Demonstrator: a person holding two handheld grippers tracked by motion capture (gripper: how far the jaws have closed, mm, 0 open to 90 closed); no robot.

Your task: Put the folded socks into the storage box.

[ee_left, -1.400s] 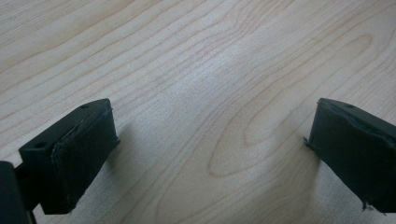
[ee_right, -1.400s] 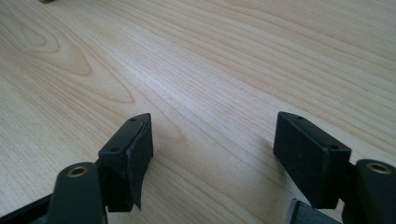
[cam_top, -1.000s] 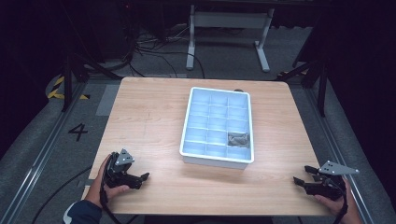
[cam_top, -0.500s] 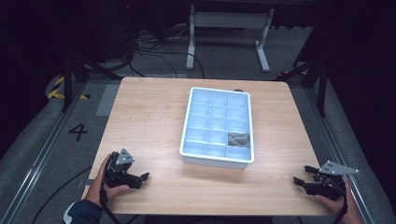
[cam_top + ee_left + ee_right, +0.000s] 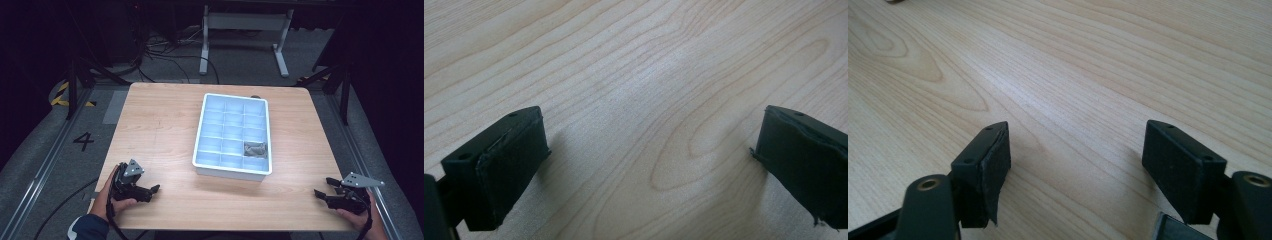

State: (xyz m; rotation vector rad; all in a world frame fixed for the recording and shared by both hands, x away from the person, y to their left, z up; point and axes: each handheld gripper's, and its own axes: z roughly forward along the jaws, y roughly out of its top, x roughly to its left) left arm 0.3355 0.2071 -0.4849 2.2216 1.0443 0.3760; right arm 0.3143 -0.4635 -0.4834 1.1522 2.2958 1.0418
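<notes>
A white compartment tray stands in the middle of the wooden table. One compartment at its near right holds a small grey crumpled object. My left gripper rests on the table's near left corner, held by a hand, jaws apart with only bare wood between them. At the near right corner my right gripper lies low on the table, open and holding nothing. Both grippers are well short of the tray.
A white metal stand and loose cables sit on the floor beyond the table. A floor marking "4" lies at the left. Dark tripod legs stand near the table's far right corner.
</notes>
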